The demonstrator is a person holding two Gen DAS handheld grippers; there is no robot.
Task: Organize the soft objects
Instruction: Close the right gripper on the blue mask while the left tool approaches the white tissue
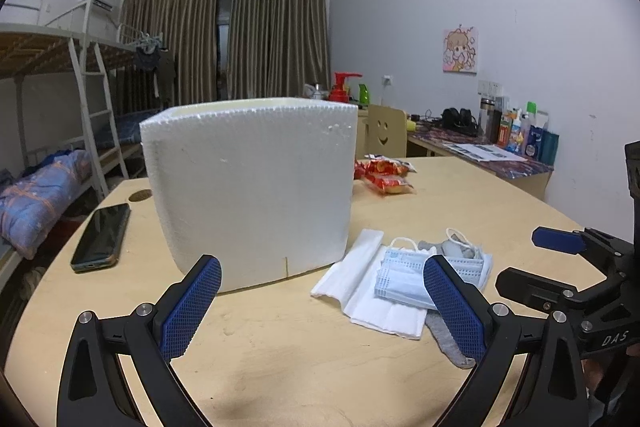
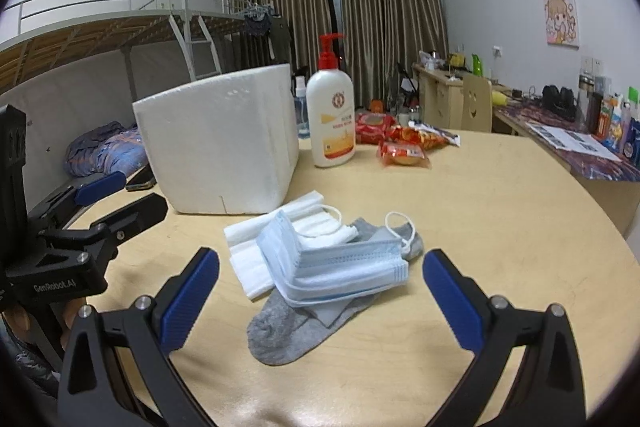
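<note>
Right gripper (image 2: pixel 320 297): jaws spread wide, holding nothing, poised above the wooden table (image 2: pixel 500 227) with the soft pile directly ahead between its fingers. Left gripper (image 1: pixel 322 301): jaws likewise wide apart and empty, facing the white foam box (image 1: pixel 252 191), which stands upright and fills most of its view; the pile lies just right of the box's base.

Surroundings: a dark phone (image 1: pixel 102 237) lies flat left of the box. Behind the box stand a white pump bottle with red top (image 2: pixel 331 115) and red snack packets (image 2: pixel 404 151), well apart from the pile.

Obscured: the box interior is not visible from either camera. The left gripper's right finger covers part of the masks in its own view.

Task items: a stack of pale blue face masks (image 2: pixel 340 263) rests on folded white tissue (image 2: pixel 248 263) and on a grey sock (image 2: pixel 284 335), whose toe protrudes toward the camera. White ear loops curl out behind the stack.
</note>
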